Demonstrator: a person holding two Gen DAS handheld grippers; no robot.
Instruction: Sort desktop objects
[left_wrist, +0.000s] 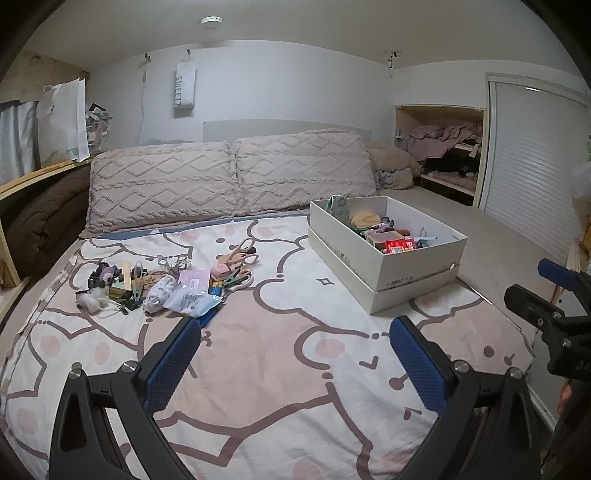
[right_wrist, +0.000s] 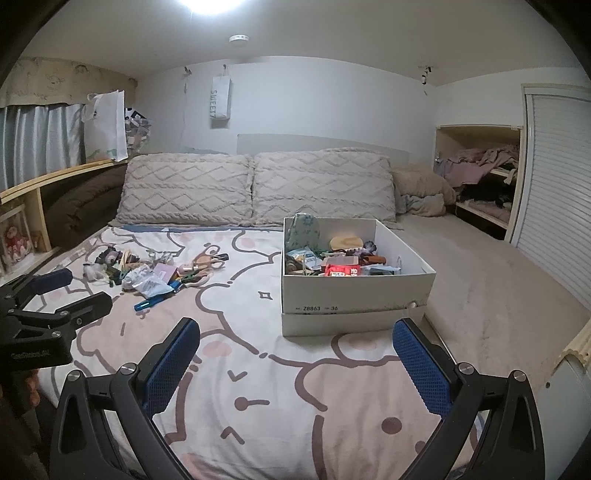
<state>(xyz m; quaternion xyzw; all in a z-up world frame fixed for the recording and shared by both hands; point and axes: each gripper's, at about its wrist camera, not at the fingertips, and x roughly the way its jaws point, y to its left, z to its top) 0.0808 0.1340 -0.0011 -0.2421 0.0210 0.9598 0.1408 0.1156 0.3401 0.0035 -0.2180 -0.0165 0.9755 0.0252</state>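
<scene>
A pile of small objects (left_wrist: 166, 284) lies on the patterned bedsheet at the left: scissors (left_wrist: 240, 251), clips, packets and a blue pen (right_wrist: 149, 303). The pile also shows in the right wrist view (right_wrist: 147, 269). A white box (left_wrist: 384, 251) set in its lid holds several sorted items; it also shows in the right wrist view (right_wrist: 354, 280). My left gripper (left_wrist: 295, 332) is open and empty, near the sheet, just short of the pile. My right gripper (right_wrist: 295, 334) is open and empty, in front of the box.
Two knitted pillows (left_wrist: 229, 173) stand against the wall behind the sheet. A brown blanket (left_wrist: 44, 218) fills a wooden shelf at the left. A closet nook with clothes (right_wrist: 480, 177) and a louvred door (right_wrist: 554, 184) are at the right. Each gripper shows at the other view's edge.
</scene>
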